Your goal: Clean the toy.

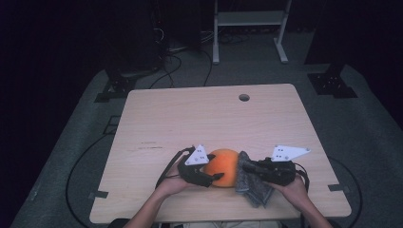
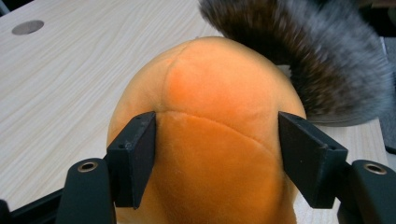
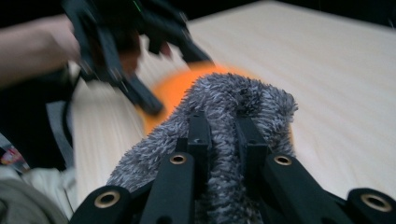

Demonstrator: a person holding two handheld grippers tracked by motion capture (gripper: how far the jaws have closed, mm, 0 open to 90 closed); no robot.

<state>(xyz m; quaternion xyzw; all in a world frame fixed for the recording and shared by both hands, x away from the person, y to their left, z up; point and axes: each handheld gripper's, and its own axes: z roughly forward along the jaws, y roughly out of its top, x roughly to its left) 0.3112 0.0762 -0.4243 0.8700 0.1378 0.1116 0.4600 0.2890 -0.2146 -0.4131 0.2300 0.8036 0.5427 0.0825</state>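
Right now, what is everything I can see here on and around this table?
Plush ball: one, orange, near the table's front edge, between the left gripper's jaws.
Fuzzy cloth: one, grey, against the ball's right side, pinched by the right gripper.
Table: one, pale wood, with a round hole near its far edge.
Metal frame: one, white, on the floor beyond the table.
Cables: several, black, on the grey floor.
Left gripper: one, black, jaws on both sides of the ball.
Right gripper: one, black, shut on the cloth.
Hands: two, at the front edge.
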